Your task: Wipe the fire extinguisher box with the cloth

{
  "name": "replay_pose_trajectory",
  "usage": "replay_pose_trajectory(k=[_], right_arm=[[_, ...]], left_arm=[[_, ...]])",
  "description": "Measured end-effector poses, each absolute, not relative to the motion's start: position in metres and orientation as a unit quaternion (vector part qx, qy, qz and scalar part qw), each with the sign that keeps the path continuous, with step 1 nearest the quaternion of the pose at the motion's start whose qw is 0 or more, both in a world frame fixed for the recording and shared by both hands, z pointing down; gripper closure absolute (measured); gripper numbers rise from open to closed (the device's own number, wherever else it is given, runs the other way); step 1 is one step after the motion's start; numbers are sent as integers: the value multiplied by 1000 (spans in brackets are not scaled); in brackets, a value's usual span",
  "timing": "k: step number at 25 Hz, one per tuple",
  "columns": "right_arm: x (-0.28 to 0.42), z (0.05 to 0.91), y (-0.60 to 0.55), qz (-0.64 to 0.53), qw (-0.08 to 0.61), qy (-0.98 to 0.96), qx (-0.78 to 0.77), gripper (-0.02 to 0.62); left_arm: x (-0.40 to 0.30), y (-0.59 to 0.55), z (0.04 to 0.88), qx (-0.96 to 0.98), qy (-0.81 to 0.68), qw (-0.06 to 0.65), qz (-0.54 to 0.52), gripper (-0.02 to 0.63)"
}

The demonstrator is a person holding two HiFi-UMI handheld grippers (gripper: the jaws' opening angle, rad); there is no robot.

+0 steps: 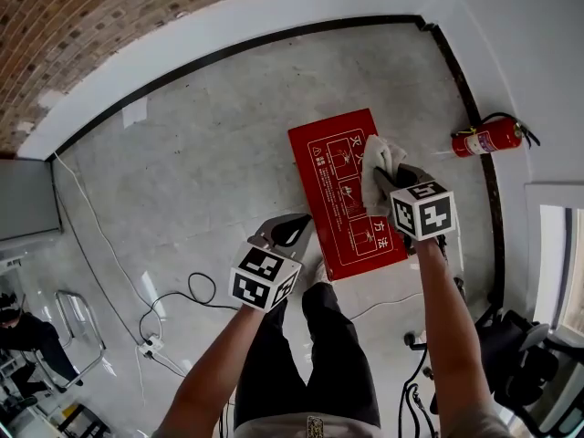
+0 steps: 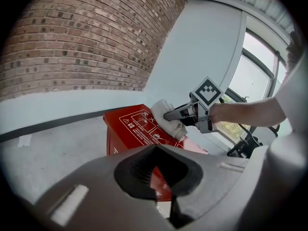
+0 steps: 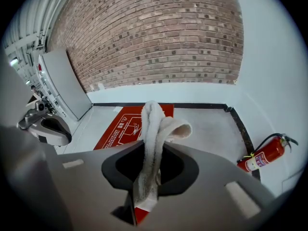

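Red fire extinguisher box [image 1: 339, 203] sits on the grey floor [image 1: 201, 172]. White cloth [image 1: 386, 155] rests on its top, my right gripper [image 1: 383, 182] clamped on it. My left gripper [image 1: 297, 228] is beside the box, jaws together, empty. Fire extinguisher [image 1: 488, 139] lies well right.

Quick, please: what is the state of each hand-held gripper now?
Left hand-held gripper: closed, holding nothing.
Right hand-held gripper: closed on the white cloth, over the red box.
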State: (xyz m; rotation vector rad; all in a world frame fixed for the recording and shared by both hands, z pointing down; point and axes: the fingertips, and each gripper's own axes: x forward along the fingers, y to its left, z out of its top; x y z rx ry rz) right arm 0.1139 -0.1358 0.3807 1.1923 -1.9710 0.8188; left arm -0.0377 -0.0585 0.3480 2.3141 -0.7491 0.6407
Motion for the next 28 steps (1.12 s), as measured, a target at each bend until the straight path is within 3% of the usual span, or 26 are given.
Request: replay_pose_trajectory(k=[13, 28], right_arm=[[106, 385, -231, 271, 372, -765, 451, 506], [-27, 395, -217, 263, 380, -785, 413, 511]], left_arm=[[-59, -77, 348, 862, -304, 309, 264, 606], [-134, -63, 355, 865, -296, 324, 245, 606]])
